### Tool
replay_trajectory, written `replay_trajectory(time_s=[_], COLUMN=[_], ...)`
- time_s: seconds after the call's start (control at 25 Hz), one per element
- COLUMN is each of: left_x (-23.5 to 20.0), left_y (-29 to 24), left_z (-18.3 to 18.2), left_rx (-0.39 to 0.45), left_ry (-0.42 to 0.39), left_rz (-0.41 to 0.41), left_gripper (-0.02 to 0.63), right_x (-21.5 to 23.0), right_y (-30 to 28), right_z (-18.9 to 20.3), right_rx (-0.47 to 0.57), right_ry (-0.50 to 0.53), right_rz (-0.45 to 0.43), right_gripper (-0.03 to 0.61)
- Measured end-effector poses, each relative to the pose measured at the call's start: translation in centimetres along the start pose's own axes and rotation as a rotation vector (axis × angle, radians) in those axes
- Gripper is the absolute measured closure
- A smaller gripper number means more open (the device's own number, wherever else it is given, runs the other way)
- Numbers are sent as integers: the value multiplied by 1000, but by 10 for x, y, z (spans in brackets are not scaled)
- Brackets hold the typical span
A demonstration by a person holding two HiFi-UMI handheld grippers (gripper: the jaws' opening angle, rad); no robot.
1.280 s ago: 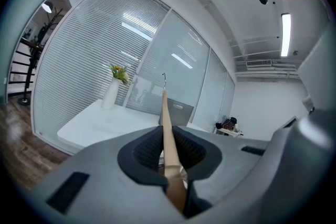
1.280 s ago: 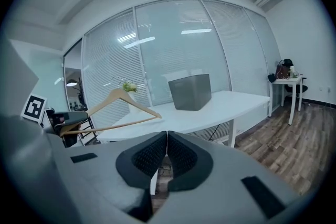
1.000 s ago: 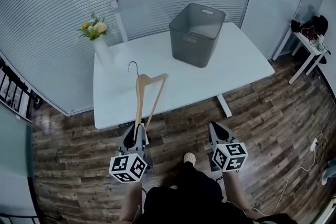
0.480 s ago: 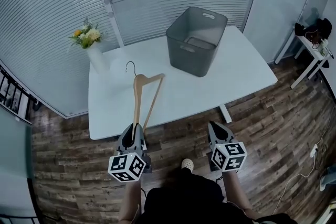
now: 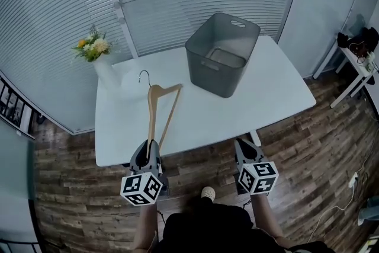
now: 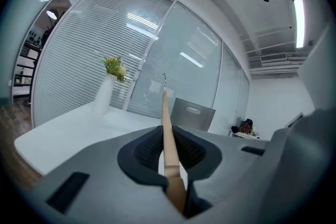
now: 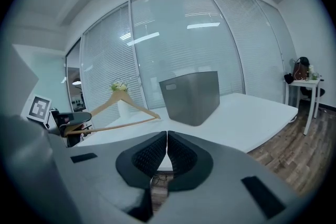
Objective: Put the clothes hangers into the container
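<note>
A wooden clothes hanger [image 5: 155, 112] with a metal hook is held out over the near edge of the white table [image 5: 260, 98]. My left gripper [image 5: 148, 151] is shut on one end of it; in the left gripper view the hanger [image 6: 167, 128] runs straight out from between the jaws. The grey container [image 5: 221, 51] stands empty on the table's far side, beyond and to the right of the hanger; it also shows in the right gripper view [image 7: 191, 96]. My right gripper [image 5: 243, 150] is shut with nothing in it, hovering over the floor before the table.
A white vase with flowers [image 5: 98, 59] stands at the table's far left corner. Glass walls with blinds rise behind the table. A small side table with dark items [image 5: 358, 44] is at the far right. Wood plank floor [image 5: 320, 145] lies around.
Both grippers and the hanger have come closer to the table; the table and container now sit nearer and lower in the head view.
</note>
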State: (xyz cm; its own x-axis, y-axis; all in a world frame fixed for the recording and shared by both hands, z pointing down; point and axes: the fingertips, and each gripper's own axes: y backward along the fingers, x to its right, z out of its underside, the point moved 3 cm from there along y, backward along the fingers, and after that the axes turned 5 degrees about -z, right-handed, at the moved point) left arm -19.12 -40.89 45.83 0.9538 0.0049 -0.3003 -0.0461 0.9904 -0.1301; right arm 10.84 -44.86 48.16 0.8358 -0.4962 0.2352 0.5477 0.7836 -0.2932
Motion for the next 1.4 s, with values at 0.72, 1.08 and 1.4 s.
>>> replay_trajectory(time_s=[0.72, 1.08, 1.4], left_x=[12, 4, 1], left_y=[-62, -48, -45], left_z=[3, 3, 6], left_rx=[32, 17, 15], left_ry=[-1, -10, -4], left_rz=[-69, -102, -107], left_gripper=[557, 555, 557], right_x=[57, 49, 56], right_y=[-57, -46, -43], right_z=[-25, -14, -7], right_rx=[-6, -9, -13], right_ry=[29, 10, -3], right_rz=[-64, -71, -49], right_gripper=[549, 549, 549])
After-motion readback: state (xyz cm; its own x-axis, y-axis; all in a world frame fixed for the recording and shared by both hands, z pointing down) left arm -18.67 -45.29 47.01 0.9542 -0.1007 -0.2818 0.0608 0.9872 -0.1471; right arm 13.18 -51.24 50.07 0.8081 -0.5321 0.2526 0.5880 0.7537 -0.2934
